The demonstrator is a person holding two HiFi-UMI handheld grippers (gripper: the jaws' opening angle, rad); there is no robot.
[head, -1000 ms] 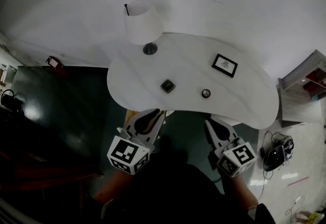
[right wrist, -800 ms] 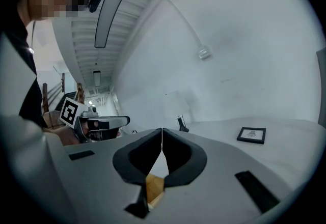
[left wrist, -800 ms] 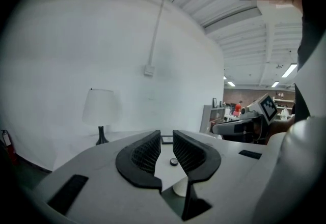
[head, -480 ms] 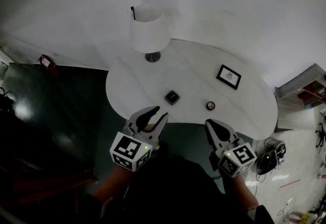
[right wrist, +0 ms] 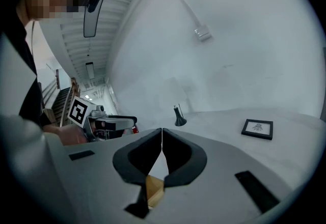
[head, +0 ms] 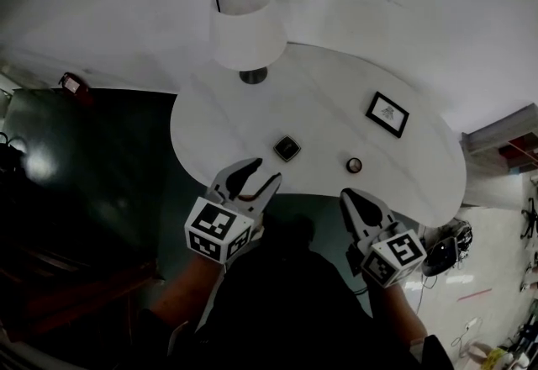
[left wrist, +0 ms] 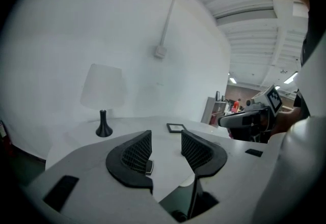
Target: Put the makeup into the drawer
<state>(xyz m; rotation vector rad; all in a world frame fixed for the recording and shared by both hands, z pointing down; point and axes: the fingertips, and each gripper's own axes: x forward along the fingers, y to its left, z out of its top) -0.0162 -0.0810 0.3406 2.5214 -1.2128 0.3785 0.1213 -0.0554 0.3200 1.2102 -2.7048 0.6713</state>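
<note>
Two makeup pieces are seen lying on the white table [head: 244,120], a square dark compact [head: 287,147] set cornerwise and a round pot [head: 354,165] at its 4 o'clock, with one lamp [head: 244,28] at 11 o'clock and one framed picture [head: 387,114] at 2, while the left gripper [head: 267,171] at 7 o'clock is held with jaws just opened and empty and the right gripper [head: 349,196] at 5 o'clock is pinched closed on nothing.

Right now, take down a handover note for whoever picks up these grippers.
Left gripper: fingers apart, just been opening, nothing between them; at the table's near edge, short of the compact.
Right gripper: fingers shut, empty; short of the round pot.
Done: nothing yet; both makeup pieces lie on the table, apart from each other.
Left: pick up each piece and put it in the drawer, which isn't clearly in view.
</note>
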